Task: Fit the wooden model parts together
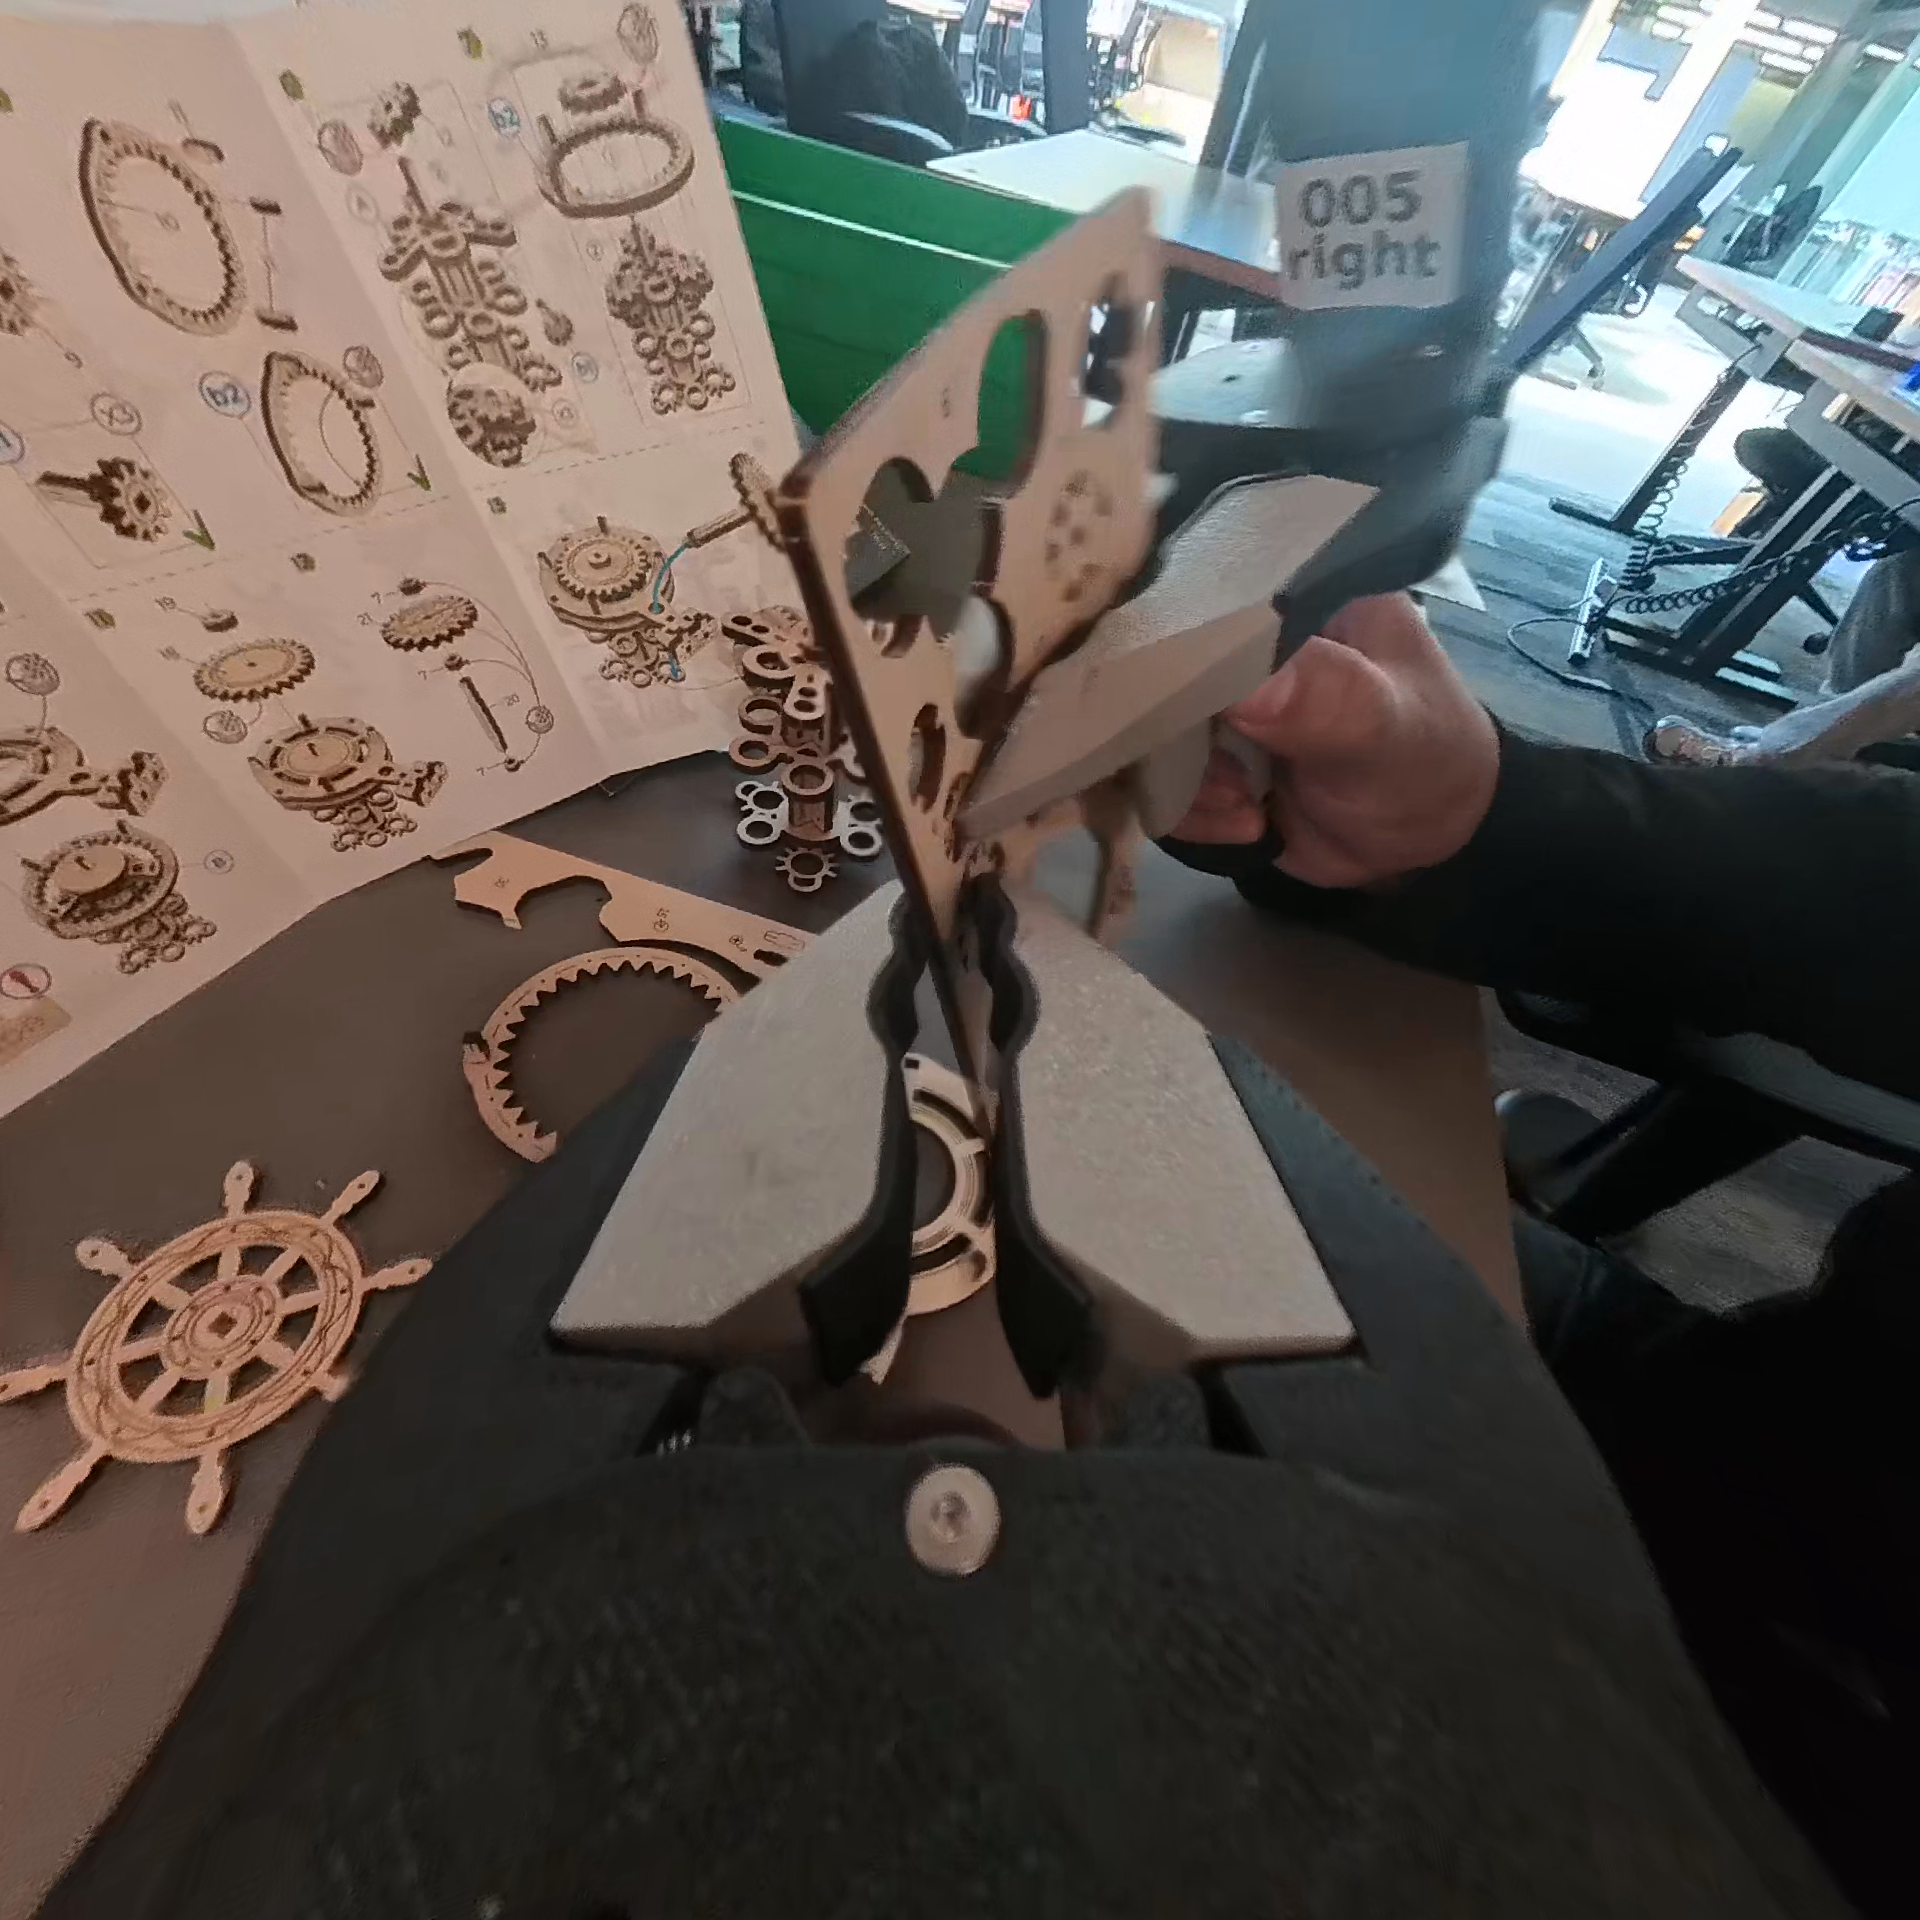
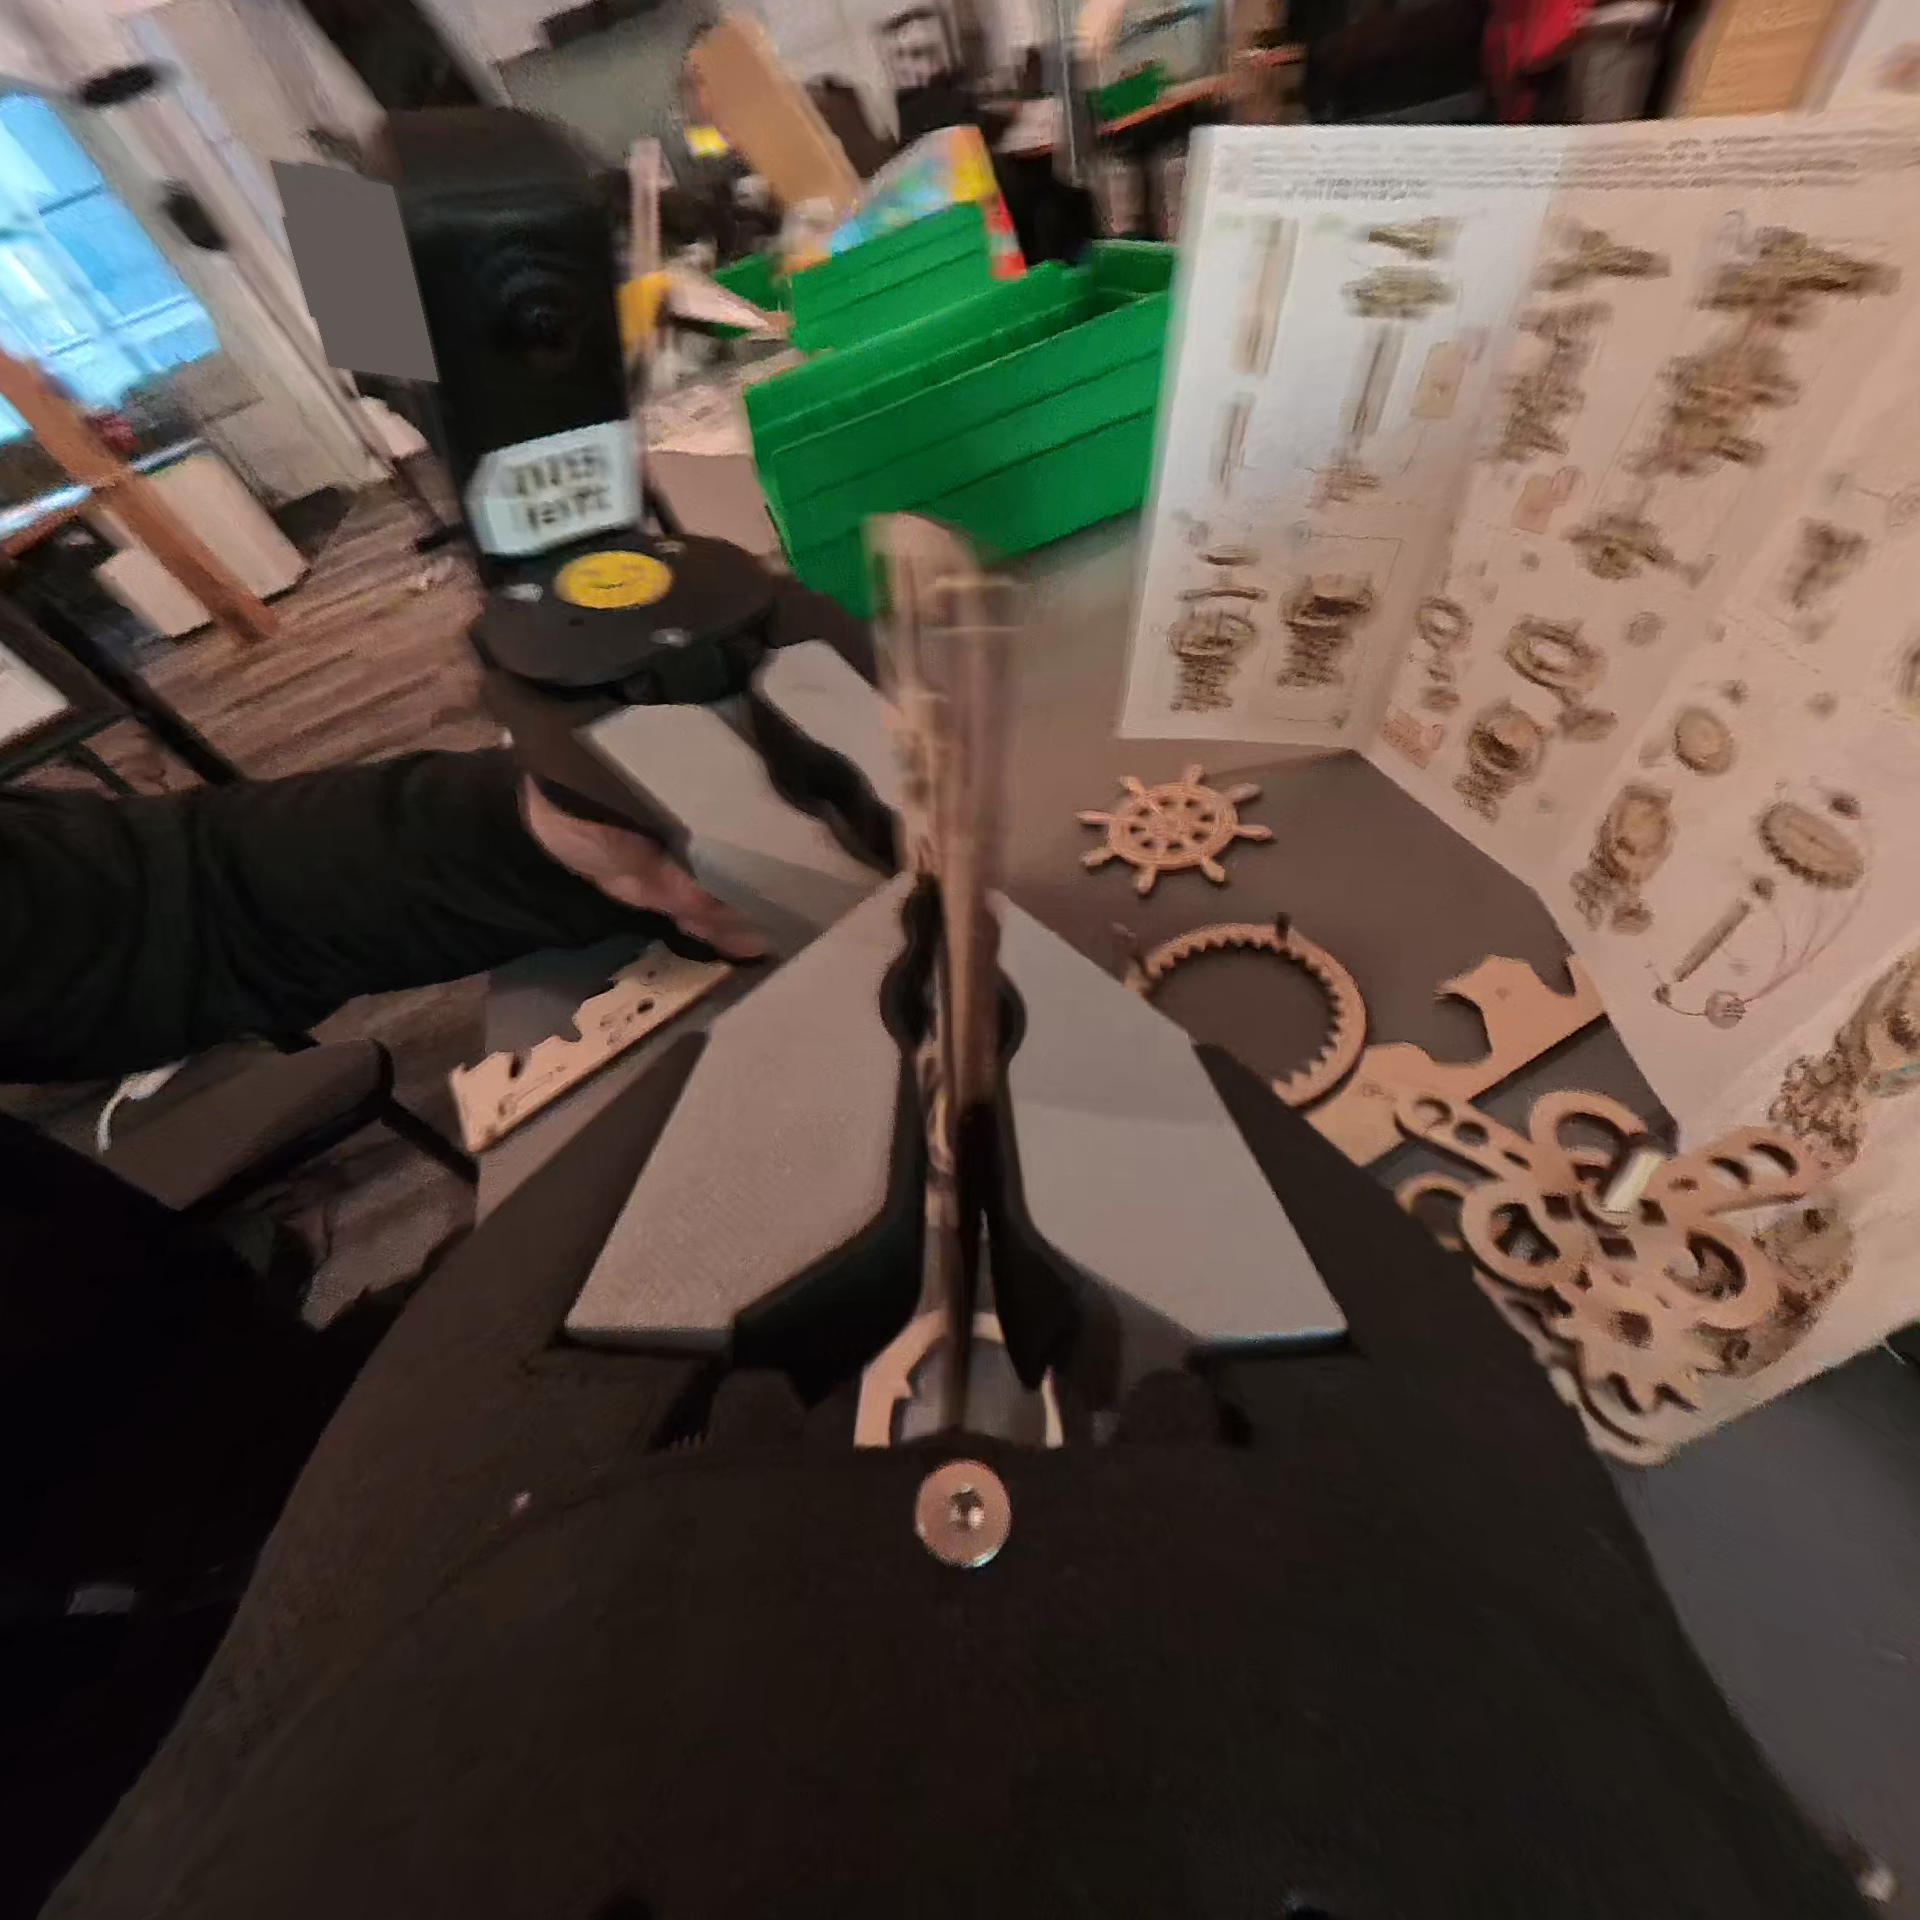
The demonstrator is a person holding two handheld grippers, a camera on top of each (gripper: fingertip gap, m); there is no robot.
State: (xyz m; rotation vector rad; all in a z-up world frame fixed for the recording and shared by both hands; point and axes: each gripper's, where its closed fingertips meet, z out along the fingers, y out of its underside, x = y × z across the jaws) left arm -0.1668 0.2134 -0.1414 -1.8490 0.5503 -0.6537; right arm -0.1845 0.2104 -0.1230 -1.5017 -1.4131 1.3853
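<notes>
**Laser-cut plywood sheet, pinched by both tongs above dark table**

Item: thin pale plywood sheet [image 1: 997, 540], rectangular with rounded corners, dark scorched edges, pierced by irregular cut-outs where parts were removed; one small perforated disc outline left in the panel. Held upright and tilted, above the dark tabletop [image 1: 343, 1039], well clear of it. Seen edge-on and motion-blurred in the right wrist view [image 2: 961, 831].

Left gripper [image 1: 951, 966]: grey fingers pressed together on the sheet's lower edge, black pads touching both faces.

Right gripper [image 1: 971, 805]: entering from the right, tilted downward, grey fingers closed on the sheet's lower right portion, one either side. Bare hand [image 1: 1361, 758] wrapped round its handle, black sleeve [image 1: 1662, 862] behind. In its own view [image 2: 961, 935], fingers clamped on the sheet.

Lying flat on the table:
- ship's wheel [image 1: 208, 1340], eight spokes, engraved
- toothed ring segment [image 1: 582, 1029], teeth inward
- offcut strip [image 1: 623, 904], notched edge
- round metal-coloured flange [image 1: 951, 1174], partly hidden behind left fingers
- assembled cluster of looped wooden pieces [image 1: 800, 748], standing upright

Behind: folded instruction sheet [image 1: 364, 416], propped upright; green bins [image 2: 966, 416].
</notes>
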